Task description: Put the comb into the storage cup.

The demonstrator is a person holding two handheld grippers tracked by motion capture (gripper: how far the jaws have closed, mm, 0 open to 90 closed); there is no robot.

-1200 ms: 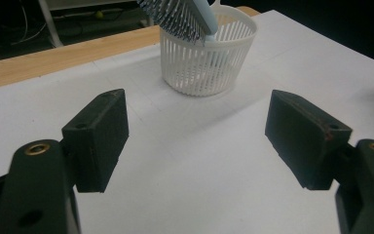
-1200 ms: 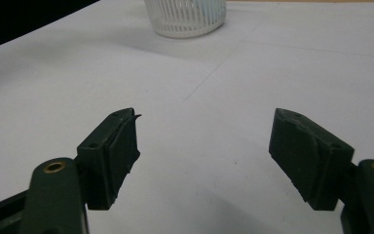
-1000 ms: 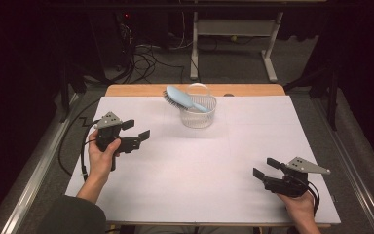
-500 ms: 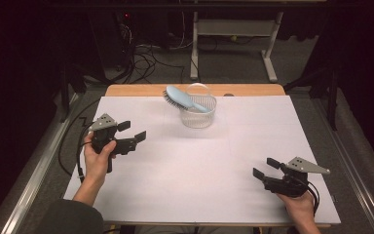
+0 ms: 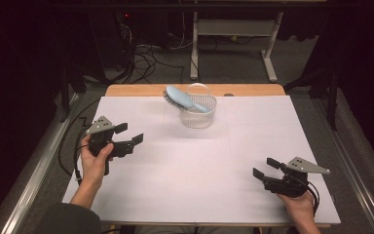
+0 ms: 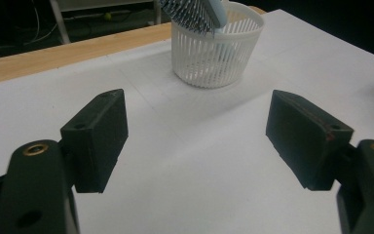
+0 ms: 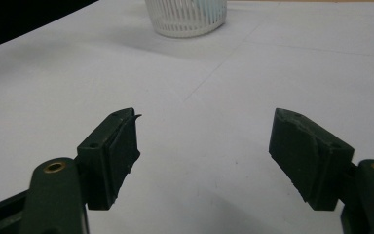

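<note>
A white slotted basket stands at the far middle of the white table, with a light-blue hairbrush lying in it, bristle head sticking out over the left rim. My left gripper hovers at the table's left side, open and empty, aimed toward the basket and the hairbrush. My right gripper rests near the front right, open with nothing between its jaws. Its own view has the basket far ahead at the top.
The white table cover spreads between the grippers. A wooden strip runs along the far edge. Beyond it are desk legs and cables on the dark floor. A metal rail runs along the left.
My left gripper has drifted slightly back toward the person and to the left. The right gripper, basket and hairbrush have kept still.
</note>
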